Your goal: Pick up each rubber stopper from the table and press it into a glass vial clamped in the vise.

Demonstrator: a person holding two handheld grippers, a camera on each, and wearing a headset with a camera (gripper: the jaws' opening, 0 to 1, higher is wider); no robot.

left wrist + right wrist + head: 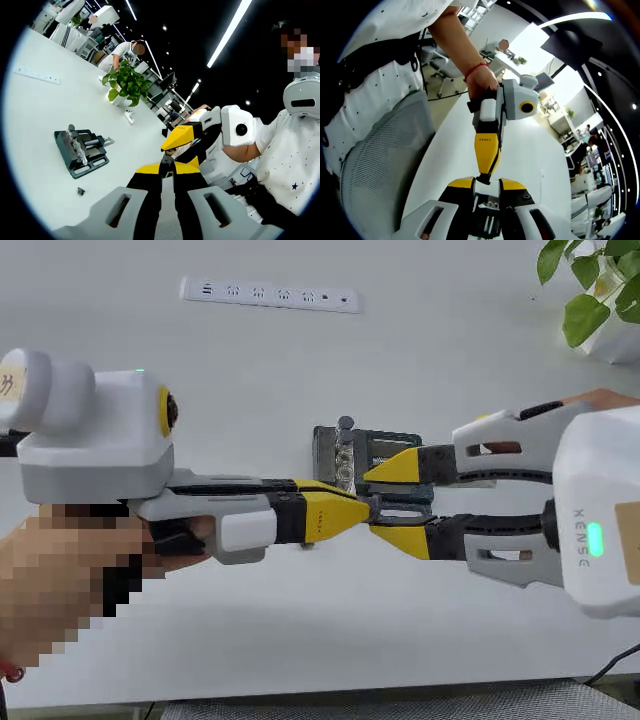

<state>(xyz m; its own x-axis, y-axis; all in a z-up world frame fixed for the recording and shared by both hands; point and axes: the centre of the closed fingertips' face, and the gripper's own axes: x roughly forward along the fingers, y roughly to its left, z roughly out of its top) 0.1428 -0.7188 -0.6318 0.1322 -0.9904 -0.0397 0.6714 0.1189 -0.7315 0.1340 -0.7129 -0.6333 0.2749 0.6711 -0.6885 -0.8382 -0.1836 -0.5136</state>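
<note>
Handover seems underway: left gripper (167, 168) pinches a small dark rubber stopper (166, 160) mid-frame between the parted jaws of the right gripper (487, 183), which should close next.

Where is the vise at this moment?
In the head view the vise stands mid-table, just beyond the tip of the left gripper, with the power strip farther back.

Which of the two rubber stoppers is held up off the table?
The rubber stopper pinched in the tip of the shut left gripper. The other stopper lies loose on the table near the vise, with nothing holding it.
</note>
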